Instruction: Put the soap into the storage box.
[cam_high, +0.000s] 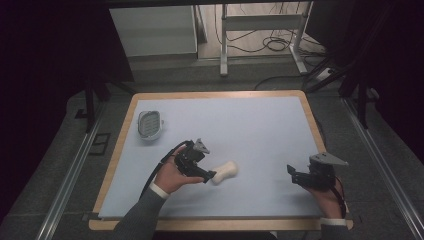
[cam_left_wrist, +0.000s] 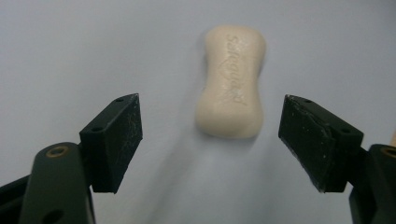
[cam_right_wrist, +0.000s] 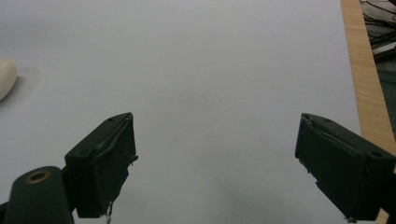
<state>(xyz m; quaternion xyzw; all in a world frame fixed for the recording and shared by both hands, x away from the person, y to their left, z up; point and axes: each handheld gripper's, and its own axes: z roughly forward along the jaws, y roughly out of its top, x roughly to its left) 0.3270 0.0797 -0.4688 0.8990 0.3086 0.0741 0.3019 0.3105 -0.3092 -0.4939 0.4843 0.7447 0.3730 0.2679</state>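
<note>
A cream bar of soap (cam_high: 225, 172) with embossed lettering lies flat on the pale blue mat (cam_high: 240, 130). My left gripper (cam_high: 209, 176) points at it from the left, its jaws wide open. In the left gripper view the soap (cam_left_wrist: 231, 81) lies just beyond the two black pads (cam_left_wrist: 119, 140), untouched. My right gripper (cam_high: 291, 172) rests open near the mat's right front, with nothing between its jaws (cam_right_wrist: 215, 163). The soap's edge (cam_right_wrist: 5, 77) shows at the far left of the right gripper view.
A white soap dish (cam_high: 150, 124) with a ribbed grey insert sits at the mat's left rear. The wooden table rim (cam_high: 310, 117) frames the mat. Beyond the table stand a white metal frame (cam_high: 223, 45) and loose cables (cam_high: 272, 42) on the floor.
</note>
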